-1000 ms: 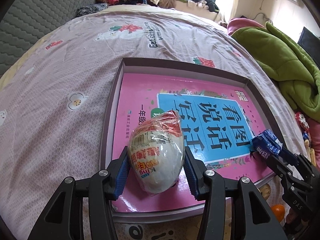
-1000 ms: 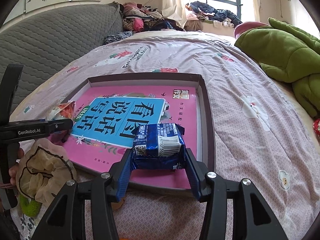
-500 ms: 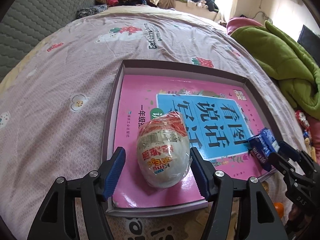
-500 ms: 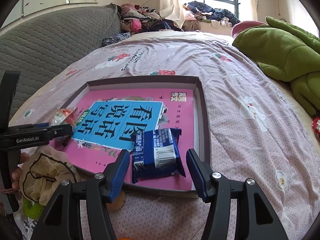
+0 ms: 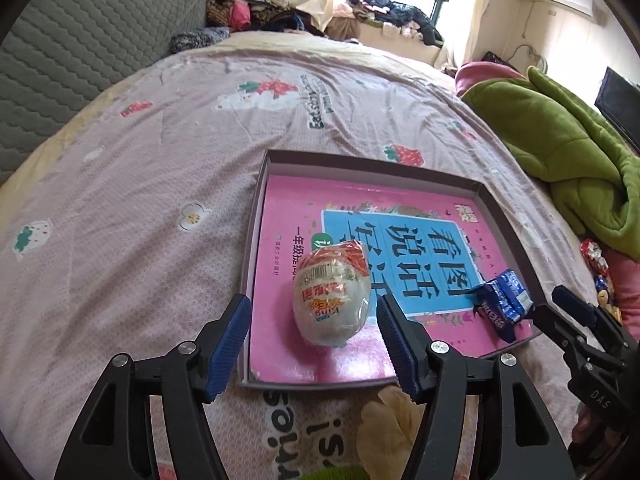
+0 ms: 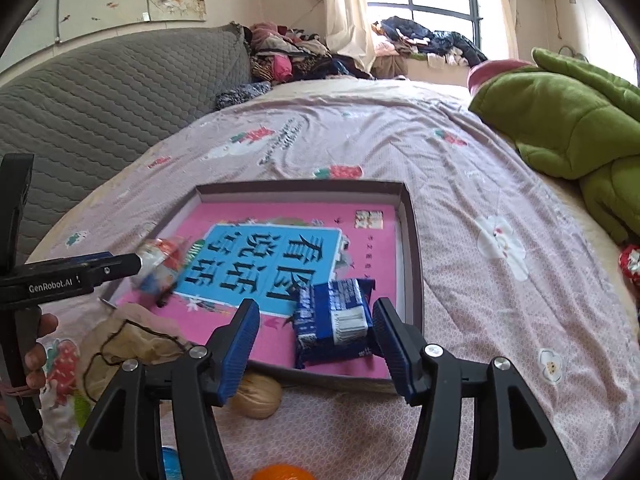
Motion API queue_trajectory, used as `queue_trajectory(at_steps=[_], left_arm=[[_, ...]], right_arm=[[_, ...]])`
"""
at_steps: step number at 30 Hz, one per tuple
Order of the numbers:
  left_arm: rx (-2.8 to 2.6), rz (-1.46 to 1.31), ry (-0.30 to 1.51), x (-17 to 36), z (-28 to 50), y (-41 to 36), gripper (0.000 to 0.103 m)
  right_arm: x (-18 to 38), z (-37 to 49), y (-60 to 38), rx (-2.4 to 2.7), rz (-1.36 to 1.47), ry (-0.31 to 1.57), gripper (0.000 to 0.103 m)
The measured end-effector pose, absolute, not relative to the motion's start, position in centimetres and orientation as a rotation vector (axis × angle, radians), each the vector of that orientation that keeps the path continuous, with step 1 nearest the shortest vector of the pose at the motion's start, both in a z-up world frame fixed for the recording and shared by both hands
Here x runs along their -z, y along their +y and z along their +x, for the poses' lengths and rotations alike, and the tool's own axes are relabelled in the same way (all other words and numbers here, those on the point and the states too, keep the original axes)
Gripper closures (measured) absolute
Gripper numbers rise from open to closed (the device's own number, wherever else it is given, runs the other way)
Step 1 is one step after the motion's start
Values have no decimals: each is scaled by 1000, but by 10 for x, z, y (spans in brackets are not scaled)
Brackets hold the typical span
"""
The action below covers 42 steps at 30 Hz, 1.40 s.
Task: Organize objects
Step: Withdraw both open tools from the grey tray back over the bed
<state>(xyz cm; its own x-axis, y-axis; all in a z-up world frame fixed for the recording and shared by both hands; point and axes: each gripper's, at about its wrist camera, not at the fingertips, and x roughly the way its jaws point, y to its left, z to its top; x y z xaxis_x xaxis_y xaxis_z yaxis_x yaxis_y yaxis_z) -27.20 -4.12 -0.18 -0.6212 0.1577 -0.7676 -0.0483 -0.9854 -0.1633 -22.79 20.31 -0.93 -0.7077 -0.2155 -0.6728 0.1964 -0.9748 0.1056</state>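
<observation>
A shallow dark box [image 5: 256,216] [image 6: 412,240] lies on the bed with a pink and blue book [image 5: 352,208] [image 6: 280,240] inside. A white egg-shaped snack in a red and clear wrapper [image 5: 330,298] [image 6: 160,258] lies on the book's near left part. A blue snack packet [image 6: 334,318] [image 5: 502,302] lies at the box's near right corner. My left gripper [image 5: 314,346] is open, just behind the egg snack. My right gripper [image 6: 316,346] is open, its fingers on either side of the blue packet's near end.
The pink printed bedsheet [image 5: 140,200] surrounds the box. A green quilt [image 6: 560,120] lies at the right. A tan cloth bag [image 6: 132,340], a walnut-like ball [image 6: 256,396] and an orange ball [image 6: 278,473] lie in front of the box. A grey headboard [image 6: 100,112] is at the left.
Both grippers opened, let go of the egg snack and the blue packet onto the book, and pulled back toward me.
</observation>
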Motion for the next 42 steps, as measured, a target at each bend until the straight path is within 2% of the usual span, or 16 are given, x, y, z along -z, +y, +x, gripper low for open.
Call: queue_trajectory(at_steps=[25,42], left_arm=[[-2770,-1152,-125,-34,-172,-29,36],[-2767,-1129,-145,-33,-125,-36,36]], right_arm=[[-57,-144,186,2766,785,29,44],[-43,-84,189,2799,743,111,44]])
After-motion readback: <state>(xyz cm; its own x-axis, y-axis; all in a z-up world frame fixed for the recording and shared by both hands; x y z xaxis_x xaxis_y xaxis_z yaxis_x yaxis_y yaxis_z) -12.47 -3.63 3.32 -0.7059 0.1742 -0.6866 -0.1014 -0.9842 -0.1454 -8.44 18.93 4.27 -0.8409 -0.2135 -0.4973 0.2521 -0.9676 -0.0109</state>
